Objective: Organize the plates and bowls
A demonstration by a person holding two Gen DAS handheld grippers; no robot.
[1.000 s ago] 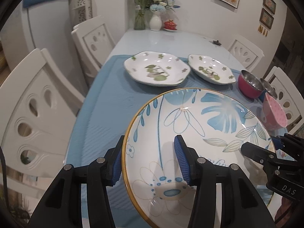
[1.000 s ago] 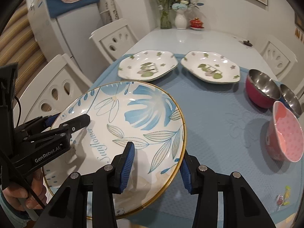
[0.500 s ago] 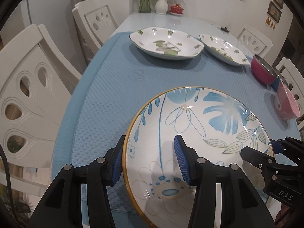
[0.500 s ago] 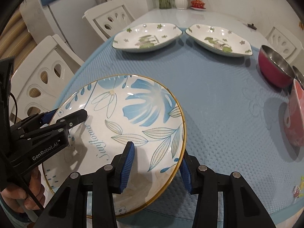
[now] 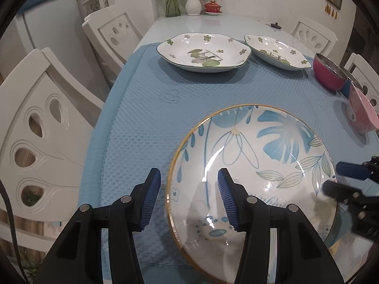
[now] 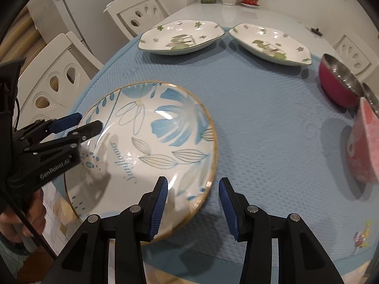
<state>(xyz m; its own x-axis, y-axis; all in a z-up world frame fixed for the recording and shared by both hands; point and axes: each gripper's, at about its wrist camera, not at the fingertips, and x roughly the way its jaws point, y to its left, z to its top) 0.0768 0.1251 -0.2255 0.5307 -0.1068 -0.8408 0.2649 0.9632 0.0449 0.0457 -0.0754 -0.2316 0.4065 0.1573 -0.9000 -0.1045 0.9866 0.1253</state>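
A large white plate with blue leaves and a gold rim (image 5: 251, 165) (image 6: 151, 146) lies at the near edge of the blue mat. My left gripper (image 5: 189, 195) is open and straddles its left rim. My right gripper (image 6: 193, 202) is open and straddles its right rim, with a gap beside each pad. Two white plates with green clover, one on the left (image 5: 203, 52) (image 6: 181, 36) and one on the right (image 5: 277, 52) (image 6: 270, 43), sit at the far side. A red steel-lined bowl (image 5: 328, 74) (image 6: 338, 85) and a pink bowl (image 5: 363, 112) (image 6: 364, 142) stand on the right.
A blue textured mat (image 5: 151, 108) (image 6: 260, 108) covers the near half of the white table. White chairs (image 5: 42, 127) (image 6: 54, 75) line the left side. Vases and a red lidded cup (image 5: 212, 6) stand at the far end. A candy wrapper (image 6: 362, 235) lies near right.
Both grippers have opened and let go of the plate, which has come down from a raised hold onto the mat. The right gripper has drawn slightly away from the rim.
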